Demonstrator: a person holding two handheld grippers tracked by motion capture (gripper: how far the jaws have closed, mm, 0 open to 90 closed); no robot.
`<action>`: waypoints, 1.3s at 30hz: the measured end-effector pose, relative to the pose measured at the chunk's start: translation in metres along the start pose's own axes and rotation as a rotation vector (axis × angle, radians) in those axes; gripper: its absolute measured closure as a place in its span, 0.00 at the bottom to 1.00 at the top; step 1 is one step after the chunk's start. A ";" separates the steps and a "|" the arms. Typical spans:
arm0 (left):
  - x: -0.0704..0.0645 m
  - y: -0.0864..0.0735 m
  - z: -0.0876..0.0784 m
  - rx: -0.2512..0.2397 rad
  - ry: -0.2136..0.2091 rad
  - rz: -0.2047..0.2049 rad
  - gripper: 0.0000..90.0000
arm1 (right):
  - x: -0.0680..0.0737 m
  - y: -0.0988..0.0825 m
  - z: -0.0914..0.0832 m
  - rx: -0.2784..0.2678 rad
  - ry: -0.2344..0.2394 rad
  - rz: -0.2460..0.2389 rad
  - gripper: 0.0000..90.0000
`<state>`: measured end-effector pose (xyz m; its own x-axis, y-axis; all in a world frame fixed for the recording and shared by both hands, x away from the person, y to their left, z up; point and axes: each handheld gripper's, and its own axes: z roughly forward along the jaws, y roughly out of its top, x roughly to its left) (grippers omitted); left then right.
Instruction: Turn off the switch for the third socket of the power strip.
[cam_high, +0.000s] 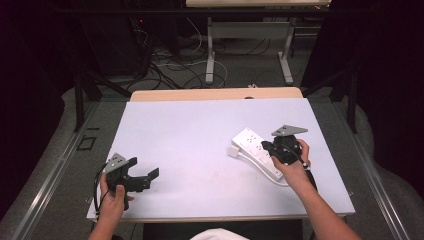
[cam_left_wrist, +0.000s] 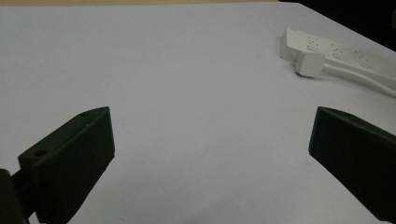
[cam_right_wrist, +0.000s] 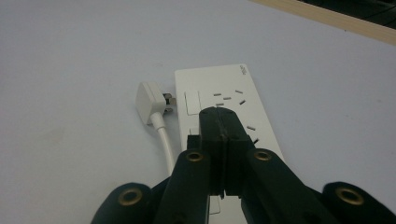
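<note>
Surface: white tabletop (cam_high: 200, 150).
Power strip: white plastic multi-socket strip (cam_right_wrist: 224, 100), right side of tabletop, its white plug (cam_right_wrist: 149, 102) just beside it.
Right gripper (cam_right_wrist: 225, 123): jaws pressed together, empty, over strip.
Left gripper (cam_left_wrist: 210, 158): jaws wide apart, empty.

A white power strip (cam_high: 256, 152) is laid flat at the right of the high view, angled from upper left to lower right. Its white plug (cam_right_wrist: 149, 102), on a white cord (cam_right_wrist: 167, 144), is parked just beside the strip's upper-left end, prongs pointed at it.
</note>
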<state>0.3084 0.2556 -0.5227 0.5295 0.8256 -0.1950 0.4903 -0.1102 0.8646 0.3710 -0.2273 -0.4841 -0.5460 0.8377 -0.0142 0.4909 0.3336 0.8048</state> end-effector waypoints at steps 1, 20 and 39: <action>0.000 0.000 0.000 -0.002 -0.001 0.000 0.01 | 0.000 0.000 0.000 0.000 0.000 0.000 1.00; -0.004 0.000 0.002 -0.005 0.009 0.019 0.01 | 0.008 0.020 0.033 0.034 0.025 -0.027 1.00; -0.004 0.000 0.004 -0.001 0.015 0.008 0.01 | 0.012 0.032 0.071 0.102 0.036 -0.041 1.00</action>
<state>0.3089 0.2503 -0.5238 0.5231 0.8329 -0.1807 0.4852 -0.1167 0.8666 0.4282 -0.1765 -0.5006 -0.5898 0.8072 -0.0232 0.5331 0.4107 0.7397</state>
